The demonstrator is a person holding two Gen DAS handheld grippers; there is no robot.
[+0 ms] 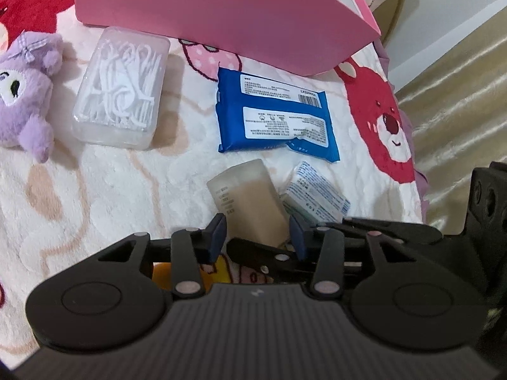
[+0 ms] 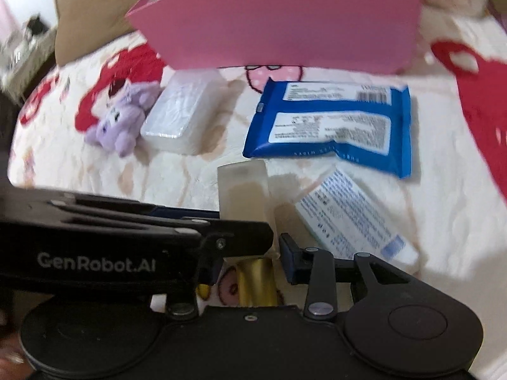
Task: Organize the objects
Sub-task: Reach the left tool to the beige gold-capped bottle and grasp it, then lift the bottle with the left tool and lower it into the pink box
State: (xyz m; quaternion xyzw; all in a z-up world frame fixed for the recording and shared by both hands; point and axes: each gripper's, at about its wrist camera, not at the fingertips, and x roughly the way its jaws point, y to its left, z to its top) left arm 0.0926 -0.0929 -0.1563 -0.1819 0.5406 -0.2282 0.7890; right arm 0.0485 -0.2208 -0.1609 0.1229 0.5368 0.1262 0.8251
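2 grippers flank your frosted bottle: left gripper fingers apart astride it, right gripper likewise; white tube just beside.

Pink box; blue wipes pack, white labels; lilac plush toy; clear floss-pick case; cream blanket, red bear print.

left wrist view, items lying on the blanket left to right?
purple plush toy → clear box of floss picks → frosted bottle, between the left gripper fingers → blue wipes pack. Small white tube overlaps the last two; left out.
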